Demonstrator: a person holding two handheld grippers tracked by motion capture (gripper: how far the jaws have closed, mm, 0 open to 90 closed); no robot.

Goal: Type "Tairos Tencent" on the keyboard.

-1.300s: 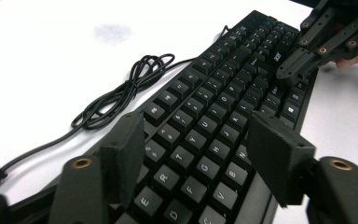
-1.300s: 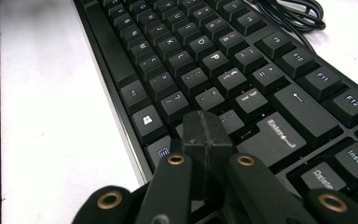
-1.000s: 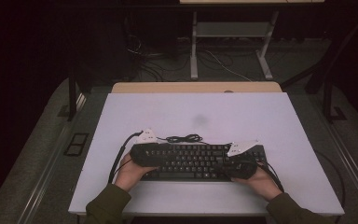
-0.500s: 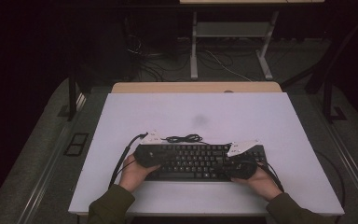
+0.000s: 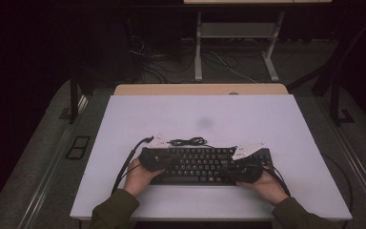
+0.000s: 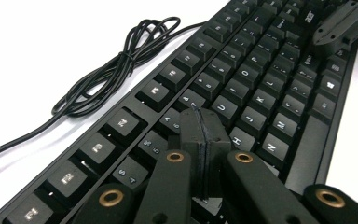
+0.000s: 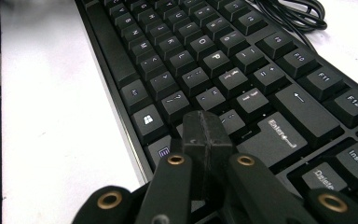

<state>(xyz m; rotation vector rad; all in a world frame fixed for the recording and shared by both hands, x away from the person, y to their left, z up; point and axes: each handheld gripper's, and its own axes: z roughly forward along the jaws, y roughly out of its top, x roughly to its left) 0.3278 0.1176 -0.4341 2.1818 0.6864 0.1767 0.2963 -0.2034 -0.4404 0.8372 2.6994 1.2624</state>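
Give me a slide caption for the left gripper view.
Left gripper, jaws shut, poised over a black keyboard beside its coiled cable.

The high view looks forward and down from above the near edge of the table [image 5: 124, 119], far enough to take in the whole top, with the keyboard [image 5: 205, 164] low in the frame. The left gripper view sits right down on the keys [image 6: 242, 88], skimming toward the upper right. The right gripper view is just as close, facing the upper left. All three share the keyboard and its coiled cable [image 6: 116, 65].
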